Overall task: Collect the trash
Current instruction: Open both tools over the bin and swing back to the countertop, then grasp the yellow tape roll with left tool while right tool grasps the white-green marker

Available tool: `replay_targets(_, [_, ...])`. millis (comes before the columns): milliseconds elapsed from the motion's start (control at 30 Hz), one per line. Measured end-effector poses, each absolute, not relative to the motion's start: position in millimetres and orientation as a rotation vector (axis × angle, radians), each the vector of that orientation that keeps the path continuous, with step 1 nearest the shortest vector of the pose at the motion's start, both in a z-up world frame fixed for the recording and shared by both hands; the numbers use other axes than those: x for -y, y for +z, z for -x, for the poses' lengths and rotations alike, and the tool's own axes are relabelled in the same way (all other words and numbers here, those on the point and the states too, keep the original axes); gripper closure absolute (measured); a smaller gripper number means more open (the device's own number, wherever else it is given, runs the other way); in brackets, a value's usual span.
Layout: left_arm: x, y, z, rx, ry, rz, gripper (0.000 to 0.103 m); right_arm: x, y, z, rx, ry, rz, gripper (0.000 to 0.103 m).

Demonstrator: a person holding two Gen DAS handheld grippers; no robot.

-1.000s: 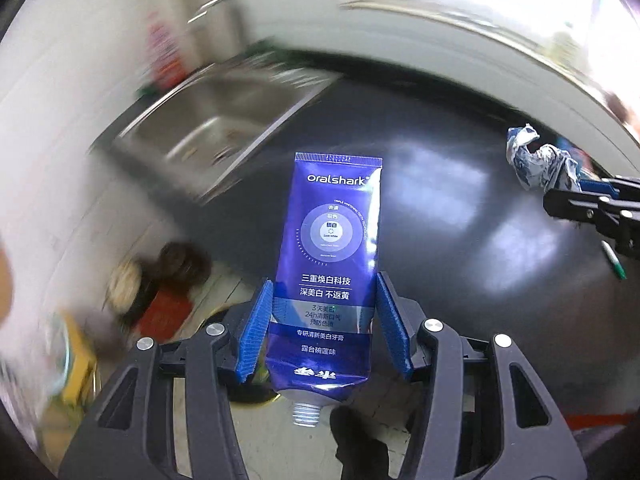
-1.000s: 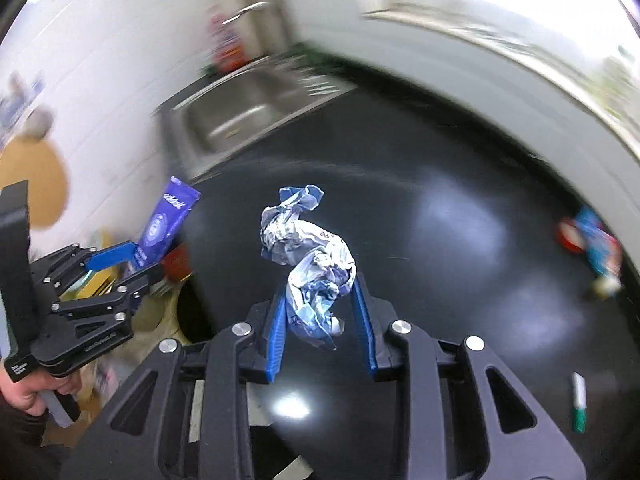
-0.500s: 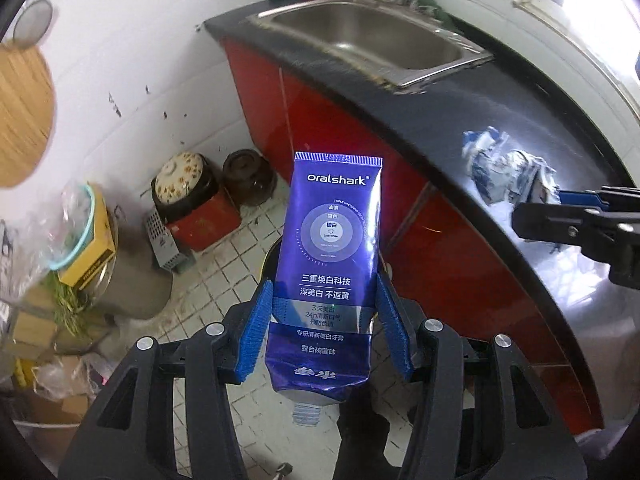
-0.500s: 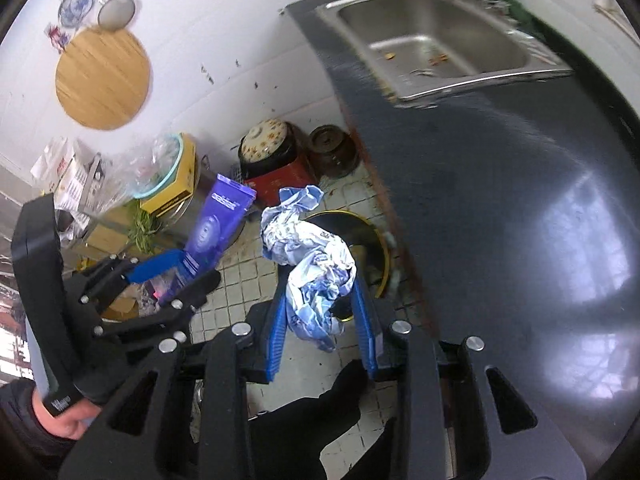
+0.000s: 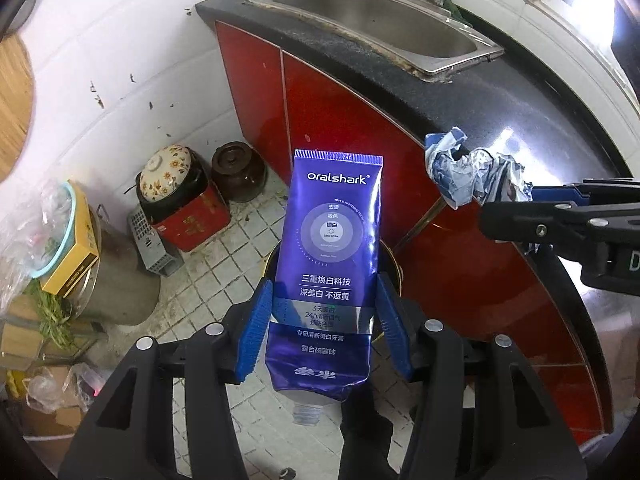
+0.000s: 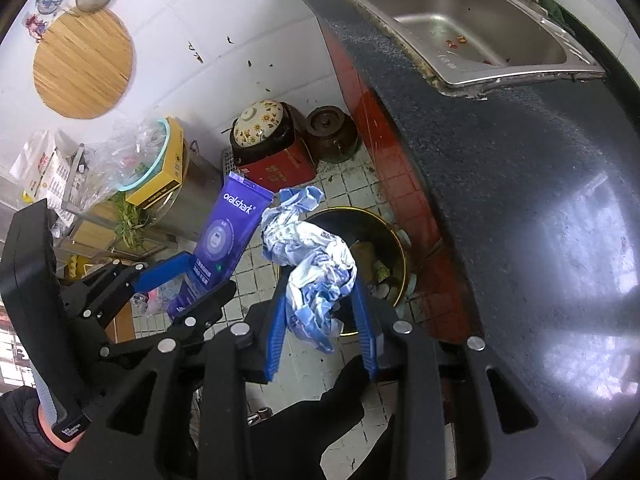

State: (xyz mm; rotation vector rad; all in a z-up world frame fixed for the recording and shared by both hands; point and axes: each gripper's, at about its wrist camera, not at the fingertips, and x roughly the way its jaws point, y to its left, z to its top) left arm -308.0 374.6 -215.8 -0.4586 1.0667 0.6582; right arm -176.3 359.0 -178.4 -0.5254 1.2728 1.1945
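Observation:
My left gripper is shut on a purple toothpaste tube and holds it upright above the floor; the tube also shows in the right wrist view. My right gripper is shut on a crumpled blue-and-white wrapper, which also shows in the left wrist view. Below both stands a dark round trash bin with a gold rim on the tiled floor, some trash inside. In the left wrist view the tube hides most of the bin.
A black countertop with a steel sink over red cabinet fronts runs to the right. On the floor stand a flowered pot on a red tin, a brown jar, a metal drum and boxes.
Both grippers have swung away from over the countertop to the floor side, with tube and wrapper still held. The trash bin now lies under them.

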Motion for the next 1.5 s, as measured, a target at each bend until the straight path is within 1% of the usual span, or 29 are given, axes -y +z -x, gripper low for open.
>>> replay_targets(33, [-376, -217, 307, -1.067, 0.651, 0.45, 0.051, -361, -178, 176, -1.276, 1.197, 0.522, 0.068])
replay_targets(67, [-377, -218, 306, -1.068, 0.632, 0.441, 0.051, -364, -179, 176, -1.284, 1.195, 0.523, 0.061])
replay_targets(100, [-377, -220, 305, -1.074, 0.623, 0.43, 0.05, -366, -179, 175, -1.291, 1.195, 0.519, 0.045])
replay_targets(133, [-378, -223, 303, -1.084, 0.622, 0.413, 0.044, -366, -178, 173, -1.289, 1.195, 0.509, 0.039])
replay_targets(167, [-379, -225, 302, -1.094, 0.62, 0.404, 0.035, -366, -176, 172, -1.282, 1.193, 0.498, 0.035])
replay_targets(267, [-383, -230, 304, -1.093, 0.615, 0.417, 0.024, -364, -172, 167, -1.275, 1.185, 0.488, 0.035])
replay_targets(500, [-388, -227, 306, -1.076, 0.62, 0.432, 0.022, -336, -159, 149, -1.252, 1.156, 0.45, 0.035])
replay_targets(567, [-383, -219, 302, -1.059, 0.61, 0.419, 0.019, -321, -149, 141, -1.233, 1.139, 0.429, 0.031])
replay_targets(733, [-353, -192, 275, -1.017, 0.534, 0.329, 0.017, -256, -121, 108, -1.176, 1.055, 0.344, 0.028])
replay_targets(767, [-345, -187, 267, -1.01, 0.503, 0.32, 0.017, -232, -113, 99, -1.144, 1.016, 0.331, 0.026])
replay_targets(800, [-331, -181, 255, -1.004, 0.458, 0.31, 0.017, -208, -107, 90, -1.113, 0.974, 0.321, 0.024])
replay_targets(1000, [-238, -157, 170, -0.988, 0.175, 0.201, 0.017, -61, -84, 39, -1.041, 0.688, 0.208, 0.023])
replay_targets(1100, [-185, -146, 126, -0.978, 0.045, 0.144, 0.014, 16, -77, 18, -1.027, 0.54, 0.138, 0.023])
replay_targets(1167, [-151, -138, 100, -0.965, -0.032, 0.111, 0.011, 63, -77, 9, -1.022, 0.459, 0.094, 0.023])
replay_targets(1333, [-59, -125, 43, -0.94, -0.202, -0.021, 0.011, 167, -84, -4, -1.015, 0.303, 0.008, 0.023])
replay_targets(1500, [1, -126, 9, -0.941, -0.288, -0.09, 0.011, 233, -102, -14, -1.041, 0.224, -0.052, 0.023])
